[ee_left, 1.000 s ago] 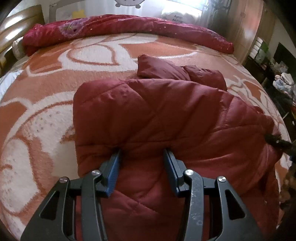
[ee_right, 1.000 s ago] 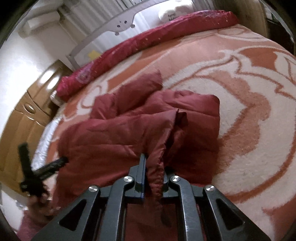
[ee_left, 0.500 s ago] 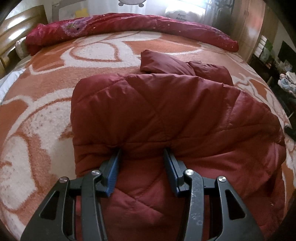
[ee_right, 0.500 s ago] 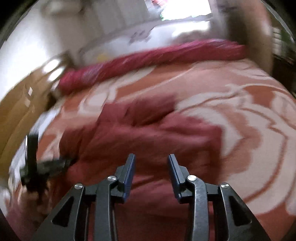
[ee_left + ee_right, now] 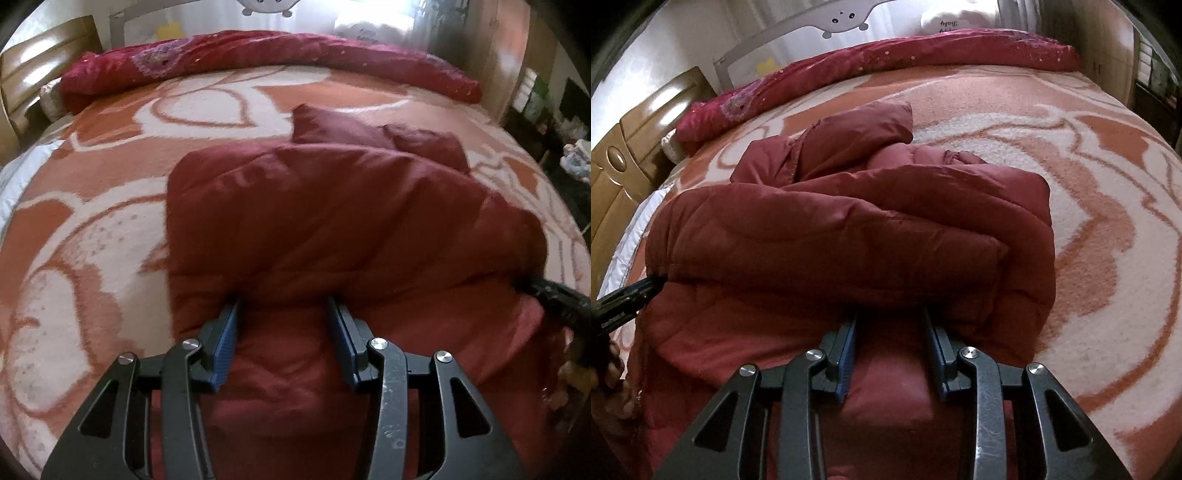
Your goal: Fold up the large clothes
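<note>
Your left tool (image 5: pixel 282 314) grips a thick fold between parted jaws, while your right tool (image 5: pixel 890 325), jaws just narrowing, straddles another.

The thin flap of the dark red quilted jacket (image 5: pixel 849 236) that was pinched by the right gripper (image 5: pixel 891 325) a second ago has been released; its jaws have just been closing again, and a thick fold of the jacket is now bracketed between them, fingertips tucked under the folded-over layer.
</note>
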Demonstrator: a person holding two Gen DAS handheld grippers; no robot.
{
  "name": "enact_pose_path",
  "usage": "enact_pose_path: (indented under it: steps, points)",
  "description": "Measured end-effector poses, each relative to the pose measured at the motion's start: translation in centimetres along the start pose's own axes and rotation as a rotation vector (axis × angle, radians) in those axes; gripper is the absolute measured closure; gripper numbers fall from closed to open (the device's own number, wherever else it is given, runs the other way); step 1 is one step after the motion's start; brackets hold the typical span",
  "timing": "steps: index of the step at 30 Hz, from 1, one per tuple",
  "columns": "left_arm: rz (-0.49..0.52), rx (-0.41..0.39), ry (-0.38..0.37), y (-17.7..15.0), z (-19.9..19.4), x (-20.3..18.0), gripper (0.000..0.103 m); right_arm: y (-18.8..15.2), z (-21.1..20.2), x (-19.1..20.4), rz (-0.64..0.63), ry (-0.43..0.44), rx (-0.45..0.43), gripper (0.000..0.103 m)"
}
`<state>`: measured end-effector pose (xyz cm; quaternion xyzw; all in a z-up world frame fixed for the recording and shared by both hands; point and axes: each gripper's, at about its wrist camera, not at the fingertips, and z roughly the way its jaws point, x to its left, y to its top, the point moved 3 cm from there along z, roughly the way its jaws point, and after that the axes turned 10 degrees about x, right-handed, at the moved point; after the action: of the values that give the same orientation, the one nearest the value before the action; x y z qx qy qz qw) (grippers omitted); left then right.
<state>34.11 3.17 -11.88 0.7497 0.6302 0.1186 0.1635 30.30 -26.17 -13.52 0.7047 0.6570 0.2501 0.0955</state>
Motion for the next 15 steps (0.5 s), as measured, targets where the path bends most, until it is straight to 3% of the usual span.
enact_pose_path:
  steps: [5,9,13,15]
  points:
    - [-0.011,0.027,-0.002,0.0,1.2,0.4,0.056,0.3,-1.0,0.4,0.026,0.016,-0.003,0.07]
    - [-0.021,0.021,-0.011,0.0,1.4,0.6,0.056,-0.6,-5.1,1.1,0.015,0.007,-0.093,0.064]
    - [-0.025,0.017,-0.021,-0.2,1.5,0.7,0.056,-1.2,-2.2,0.2,0.006,-0.025,0.016,0.067]
    - [-0.016,0.015,-0.009,-0.2,1.5,0.7,0.055,-1.4,-0.8,-0.3,0.004,-0.002,0.022,0.067]
